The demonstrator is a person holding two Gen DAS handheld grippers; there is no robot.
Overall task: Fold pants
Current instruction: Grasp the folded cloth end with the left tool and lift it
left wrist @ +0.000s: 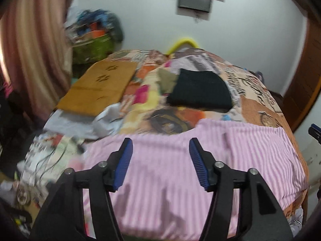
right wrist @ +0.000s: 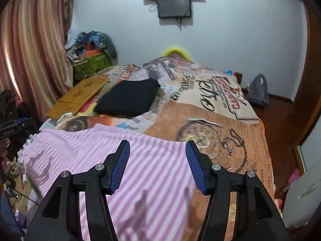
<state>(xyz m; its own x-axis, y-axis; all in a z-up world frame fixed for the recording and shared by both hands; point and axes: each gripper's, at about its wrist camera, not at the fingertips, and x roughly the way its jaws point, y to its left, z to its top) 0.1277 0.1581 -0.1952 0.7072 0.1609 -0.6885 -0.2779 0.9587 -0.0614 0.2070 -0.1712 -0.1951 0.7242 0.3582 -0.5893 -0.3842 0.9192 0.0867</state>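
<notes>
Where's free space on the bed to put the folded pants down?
Best patch: bare bedspread right of the black folded garment and beyond the pink striped pants, out to the bed's right edge. Crowded: the left side, with the brown board and white crumpled cloth. Both grippers are open and empty.

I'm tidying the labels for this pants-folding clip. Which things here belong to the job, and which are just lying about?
Job: striped pants, left tool, right tool.

Lying about: black garment, cardboard, bedspread, green bag, grey bag.
</notes>
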